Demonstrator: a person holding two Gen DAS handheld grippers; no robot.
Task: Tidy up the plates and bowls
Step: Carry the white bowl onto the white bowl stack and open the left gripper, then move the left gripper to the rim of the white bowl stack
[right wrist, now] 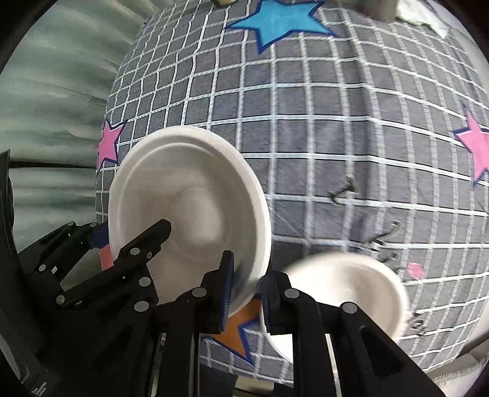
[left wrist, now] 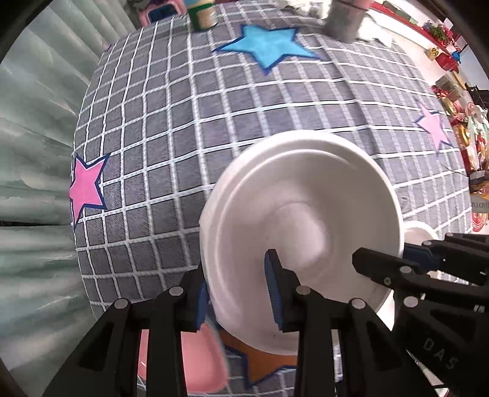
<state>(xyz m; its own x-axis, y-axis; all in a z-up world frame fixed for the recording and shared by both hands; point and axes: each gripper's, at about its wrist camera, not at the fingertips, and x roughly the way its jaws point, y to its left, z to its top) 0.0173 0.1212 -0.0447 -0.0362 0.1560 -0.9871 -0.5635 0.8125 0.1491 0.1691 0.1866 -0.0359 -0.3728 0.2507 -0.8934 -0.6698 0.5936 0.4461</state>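
A white plate (left wrist: 293, 220) is held tilted above the grey checked tablecloth (left wrist: 183, 122). My left gripper (left wrist: 238, 293) is shut on its left rim, one finger (left wrist: 275, 290) inside the plate and one behind. My right gripper (right wrist: 247, 299) is shut on the opposite rim of the same plate (right wrist: 189, 207). The right gripper also shows in the left wrist view (left wrist: 397, 262), and the left gripper in the right wrist view (right wrist: 101, 241). A white bowl (right wrist: 345, 290) sits on the cloth, below and right of the plate. A pink dish (left wrist: 201, 360) lies below the plate.
A green-labelled jar (left wrist: 203, 15) and a grey container (left wrist: 345, 18) stand at the table's far edge. White crumpled cloth (left wrist: 376, 30) lies beside the container. A grey-green curtain (left wrist: 36, 137) hangs left of the table. Shelves with colourful items (left wrist: 458, 100) are on the right.
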